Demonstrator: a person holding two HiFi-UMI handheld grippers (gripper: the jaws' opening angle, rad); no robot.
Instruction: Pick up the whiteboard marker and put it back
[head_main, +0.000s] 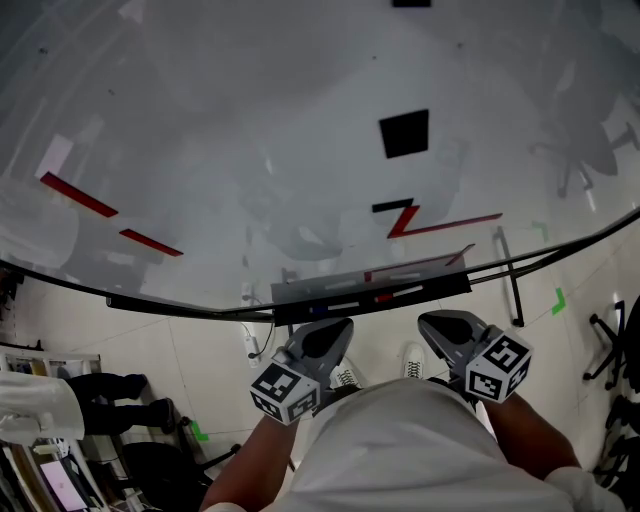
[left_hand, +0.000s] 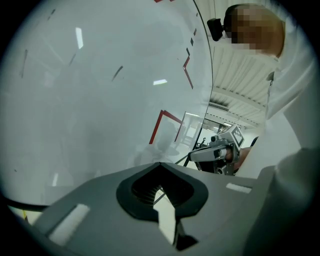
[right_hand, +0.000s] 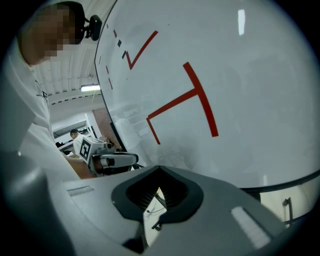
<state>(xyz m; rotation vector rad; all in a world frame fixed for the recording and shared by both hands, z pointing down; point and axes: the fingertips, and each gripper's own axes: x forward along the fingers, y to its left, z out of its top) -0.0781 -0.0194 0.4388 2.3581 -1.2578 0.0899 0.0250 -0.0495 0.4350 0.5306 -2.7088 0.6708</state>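
Both grippers hang low over the person's white shirt (head_main: 400, 450), below the dark bottom edge of the whiteboard (head_main: 250, 120). The left gripper (head_main: 330, 335) and right gripper (head_main: 445, 325) are each pressed together on nothing, with a clear gap between them. Just above runs the grey marker tray (head_main: 420, 270). A thin dark shape with a red spot, seemingly the whiteboard marker (head_main: 384, 297), lies along its front lip, with open air between it and both tips.
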